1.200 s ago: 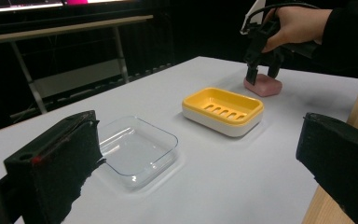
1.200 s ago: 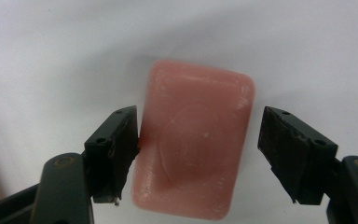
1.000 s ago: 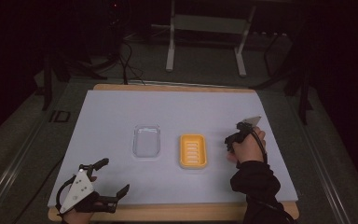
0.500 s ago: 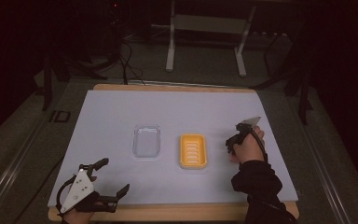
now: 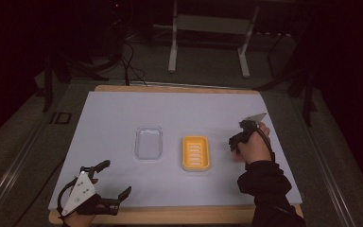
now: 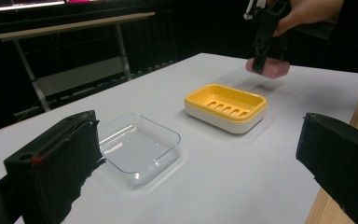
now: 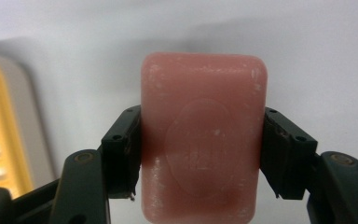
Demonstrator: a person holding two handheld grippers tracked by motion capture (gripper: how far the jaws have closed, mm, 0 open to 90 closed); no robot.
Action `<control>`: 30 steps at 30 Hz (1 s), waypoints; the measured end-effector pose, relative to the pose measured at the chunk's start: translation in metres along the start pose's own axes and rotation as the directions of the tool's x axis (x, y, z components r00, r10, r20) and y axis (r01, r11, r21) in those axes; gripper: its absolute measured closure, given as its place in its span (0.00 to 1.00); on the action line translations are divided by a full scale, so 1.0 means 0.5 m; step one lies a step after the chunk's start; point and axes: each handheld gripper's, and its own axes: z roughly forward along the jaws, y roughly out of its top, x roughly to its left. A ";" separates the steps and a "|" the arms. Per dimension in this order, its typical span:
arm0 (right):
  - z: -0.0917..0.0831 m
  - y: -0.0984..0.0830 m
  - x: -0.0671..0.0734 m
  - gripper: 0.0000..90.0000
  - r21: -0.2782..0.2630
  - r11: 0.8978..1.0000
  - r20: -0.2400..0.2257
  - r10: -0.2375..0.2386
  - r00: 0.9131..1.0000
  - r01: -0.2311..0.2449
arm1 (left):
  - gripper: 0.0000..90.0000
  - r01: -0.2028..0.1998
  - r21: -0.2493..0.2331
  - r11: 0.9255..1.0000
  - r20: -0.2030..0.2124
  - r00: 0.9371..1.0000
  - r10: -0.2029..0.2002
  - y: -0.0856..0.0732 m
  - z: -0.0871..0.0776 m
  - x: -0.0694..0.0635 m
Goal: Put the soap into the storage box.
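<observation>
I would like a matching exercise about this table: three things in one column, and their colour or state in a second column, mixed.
Things:
1. soap bar
2. soap dish
3. plastic lid

States:
A. clear, lying empty on the white mat
B. pink, clamped between the jaws of the right claw
C. yellow with slots, nothing in it

Pairs: 1-B, 2-C, 3-A
</observation>
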 end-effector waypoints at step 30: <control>-0.117 -0.045 0.135 0.42 -0.116 0.983 -0.116 -0.157 0.981 0.143 | 0.00 -0.004 -0.001 1.000 0.000 1.000 0.004 0.001 -0.001 -0.001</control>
